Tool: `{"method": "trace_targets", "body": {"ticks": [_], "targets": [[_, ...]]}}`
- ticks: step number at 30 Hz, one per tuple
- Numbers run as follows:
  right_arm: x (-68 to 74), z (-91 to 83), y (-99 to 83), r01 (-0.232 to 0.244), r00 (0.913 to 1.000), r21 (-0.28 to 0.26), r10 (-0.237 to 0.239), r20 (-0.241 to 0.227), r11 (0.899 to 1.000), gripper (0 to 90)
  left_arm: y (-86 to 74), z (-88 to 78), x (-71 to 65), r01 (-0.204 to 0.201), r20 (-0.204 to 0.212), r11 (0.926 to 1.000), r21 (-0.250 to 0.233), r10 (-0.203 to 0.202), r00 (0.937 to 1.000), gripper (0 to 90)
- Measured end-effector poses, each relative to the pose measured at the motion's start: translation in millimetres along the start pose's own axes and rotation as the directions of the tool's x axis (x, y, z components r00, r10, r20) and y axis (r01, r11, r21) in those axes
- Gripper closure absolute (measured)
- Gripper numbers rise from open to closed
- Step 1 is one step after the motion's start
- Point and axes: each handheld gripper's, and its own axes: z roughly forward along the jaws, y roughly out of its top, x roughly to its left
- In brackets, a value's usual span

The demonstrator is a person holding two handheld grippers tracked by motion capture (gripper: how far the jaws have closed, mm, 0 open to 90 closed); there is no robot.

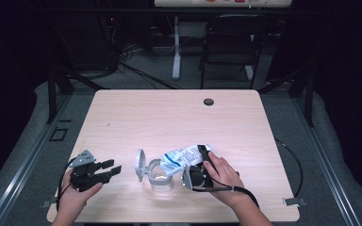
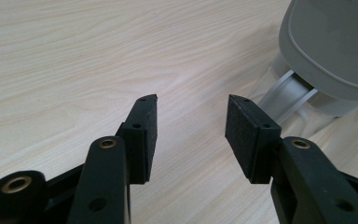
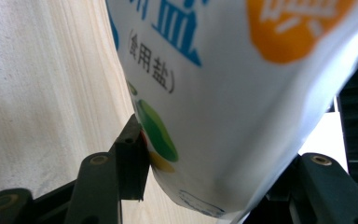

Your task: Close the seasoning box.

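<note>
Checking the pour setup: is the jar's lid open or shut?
Open. The grey lid stands flipped up beside the clear jar, whose mouth is uncovered.

Black gripper jaws, brass-ringed screw holes

White bag printed with blue characters, orange and green patches, grey lid, pale wood-grain table

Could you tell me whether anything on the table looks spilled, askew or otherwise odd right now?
No spill shows. The salt bag is tipped on its side over the clear container, clamped between the right gripper's jaws. The container's grey lid stands flipped open. That looks like pouring, not a mishap. The left gripper waits open beside it.
</note>
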Motion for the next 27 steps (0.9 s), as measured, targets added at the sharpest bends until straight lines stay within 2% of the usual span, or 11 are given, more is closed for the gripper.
{"method": "trace_targets", "body": {"ticks": [5, 8, 10, 11, 14, 16, 21, 25, 27], "targets": [[-1.5, -1.4, 0.8, 0.03, 0.9995, 0.021, -0.03, 0.008, 0.999, 45.8, 0.0, -0.4, 0.4, -0.001, -0.002, 1.0, 0.002, 0.001, 1.0, 54.0], [-0.9, -0.7, 0.5, 0.025, 0.9997, 0.014, -0.025, 0.008, 1.0, 45.8, 0.1, -0.4, 0.4, -0.001, -0.002, 1.0, 0.001, 0.001, 1.0, 54.1], [-2.2, -1.9, 1.4, 0.039, 0.9992, 0.037, -0.039, 0.008, 0.999, 46.0, 0.1, -0.4, 0.5, -0.001, -0.002, 1.0, 0.001, 0.001, 1.0, 54.1], [-0.8, -0.2, 0.6, 0.026, 0.9996, 0.019, -0.026, 0.011, 0.999, 46.0, 0.1, -0.4, 0.5, 0.0, -0.002, 1.0, 0.001, 0.0, 1.0, 54.1], [-1.5, -0.8, 1.3, 0.041, 0.9989, 0.042, -0.042, 0.021, 0.998, 46.2, 0.1, -0.5, 0.6, -0.002, -0.003, 1.0, 0.002, 0.002, 1.0, 54.0], [-1.0, 0.6, 0.7, 0.03, 0.9993, 0.031, -0.03, 0.021, 0.999, 46.2, 0.0, -0.5, 0.7, -0.002, -0.003, 1.0, 0.002, 0.002, 1.0, 54.0], [-1.1, -0.6, 1.1, 0.054, 0.998, 0.05, -0.056, 0.031, 0.997, 46.2, 0.0, -0.6, 0.5, 0.001, -0.003, 1.0, 0.0, -0.001, 1.0, 54.0], [-1.0, -1.6, 2.2, 0.077, 0.9959, 0.054, -0.08, 0.043, 0.996, 46.2, 0.0, -0.6, 0.8, 0.0, -0.004, 1.0, 0.0, 0.0, 1.0, 54.0], [-0.4, -0.7, 2.1, 0.074, 0.9958, 0.04, -0.076, 0.052, 0.996, 46.2, -0.1, -0.6, 0.8, 0.001, -0.004, 1.0, 0.002, -0.001, 1.0, 54.0]]}}
